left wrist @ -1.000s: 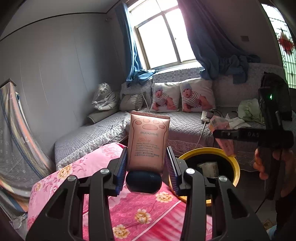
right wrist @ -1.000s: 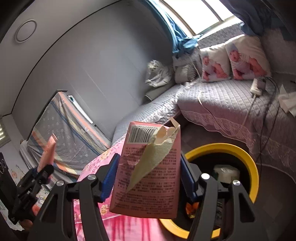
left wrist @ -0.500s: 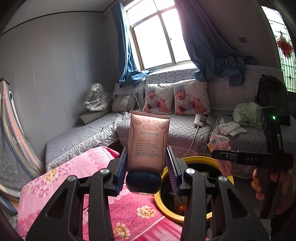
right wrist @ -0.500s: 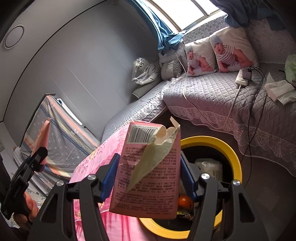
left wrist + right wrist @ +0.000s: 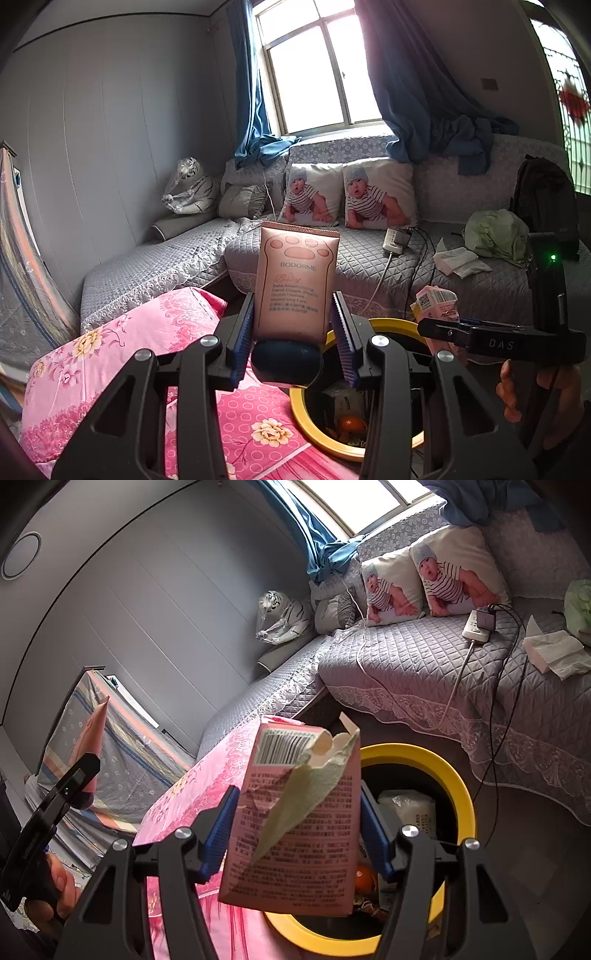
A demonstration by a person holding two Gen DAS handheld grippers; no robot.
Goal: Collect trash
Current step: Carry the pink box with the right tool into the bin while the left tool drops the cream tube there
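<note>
My left gripper [image 5: 293, 332] is shut on a pink hand cream tube [image 5: 297, 280] with a dark cap, held upright above the near rim of a yellow-rimmed trash bin [image 5: 391, 325]. My right gripper [image 5: 295, 827] is shut on a torn pink paper box [image 5: 295, 834] with a barcode, held over the bin [image 5: 454, 775], which holds a white packet [image 5: 408, 808] and an orange [image 5: 364, 877]. The right gripper and its box [image 5: 437, 304] show at the right of the left wrist view. The left gripper with the tube [image 5: 90, 734] shows at the left of the right wrist view.
A table with a pink floral cloth [image 5: 122, 350] stands left of the bin. A grey quilted sofa [image 5: 369, 254] runs behind it with two baby-print pillows [image 5: 347, 195], a power strip with cables [image 5: 395, 240], tissues [image 5: 460, 260], a green bag [image 5: 495, 236].
Both grippers have moved closer over the bin with their items still held; the bin now sits lower and nearer in both views.
</note>
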